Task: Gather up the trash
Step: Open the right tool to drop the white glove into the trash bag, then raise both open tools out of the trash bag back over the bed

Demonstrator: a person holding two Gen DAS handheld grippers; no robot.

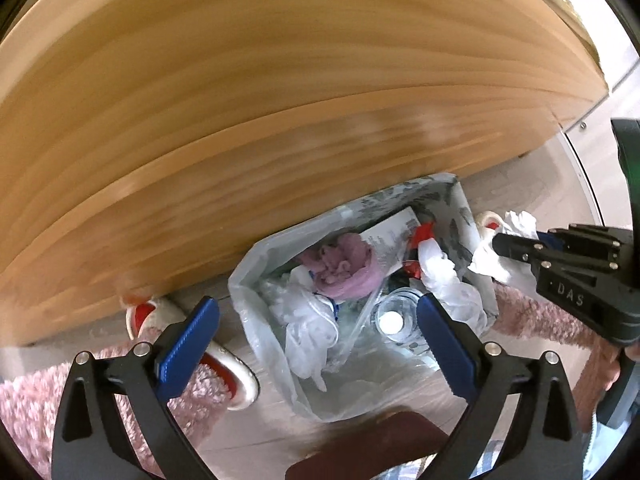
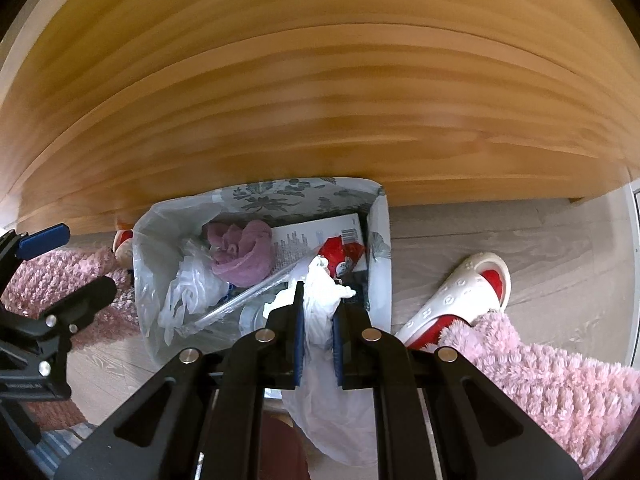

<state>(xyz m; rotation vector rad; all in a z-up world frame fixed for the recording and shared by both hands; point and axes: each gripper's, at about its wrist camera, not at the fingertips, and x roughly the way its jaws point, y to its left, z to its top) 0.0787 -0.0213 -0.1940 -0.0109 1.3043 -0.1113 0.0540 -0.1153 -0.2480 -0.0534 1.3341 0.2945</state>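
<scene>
A floral bin (image 2: 382, 240) lined with a clear bag stands on the floor by the table edge. Inside lie a purple cloth (image 2: 240, 256), a printed white carton (image 2: 312, 236), a red-and-white wrapper (image 2: 340, 256) and crumpled clear plastic (image 2: 188, 284). My right gripper (image 2: 318, 306) is shut on a white crumpled plastic wad (image 2: 324, 280), held above the bin's near right side. In the left wrist view the bin (image 1: 460, 200) lies below my left gripper (image 1: 318, 312), which is open with nothing in it. The right gripper (image 1: 500, 242) with the wad (image 1: 516, 224) hangs at the bin's right rim.
A wooden tabletop (image 1: 280, 100) overhangs the far side of the bin. A person's pink fluffy trouser legs (image 2: 540, 380) and white-and-red slippers (image 2: 460, 300) flank the bin on the pale wood floor. A dark red surface (image 1: 368, 444) sits at the near edge.
</scene>
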